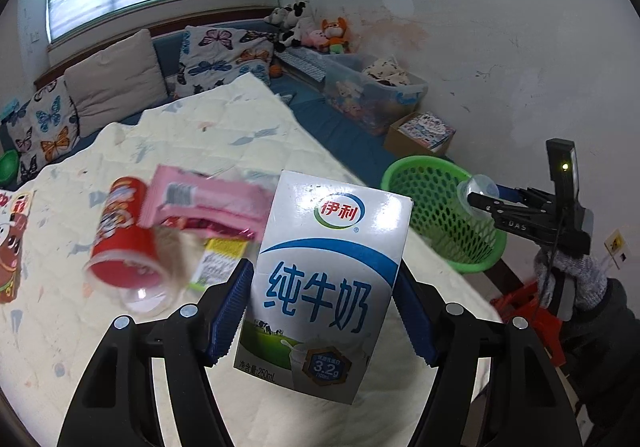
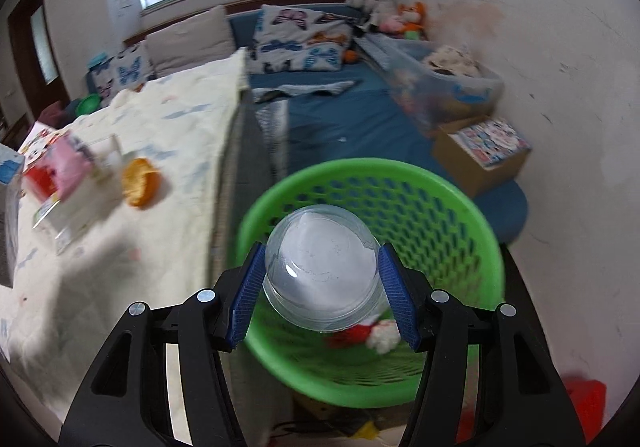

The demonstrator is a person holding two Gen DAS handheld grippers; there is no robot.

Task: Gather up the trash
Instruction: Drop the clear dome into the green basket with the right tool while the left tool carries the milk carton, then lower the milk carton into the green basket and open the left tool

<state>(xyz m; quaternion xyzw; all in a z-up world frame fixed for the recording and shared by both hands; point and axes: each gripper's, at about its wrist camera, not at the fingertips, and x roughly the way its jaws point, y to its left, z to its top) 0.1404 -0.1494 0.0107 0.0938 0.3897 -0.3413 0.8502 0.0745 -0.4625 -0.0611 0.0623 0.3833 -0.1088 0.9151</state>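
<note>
Both wrist cameras tilt down toward the green basket (image 1: 440,213) (image 2: 372,279): the left from farther back over the bed, the right close above it

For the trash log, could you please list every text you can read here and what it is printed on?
"伊利": oval logo on the white and blue milk carton.
"纯牛奶": large blue characters on that carton.
"3.2g": dark badge near its base.
"净含量:250mL": its bottom edge.
"DAS": right gripper, faint.
Red cylindrical snack can, pink wrapper, yellow packet: too blurred to read.
</note>
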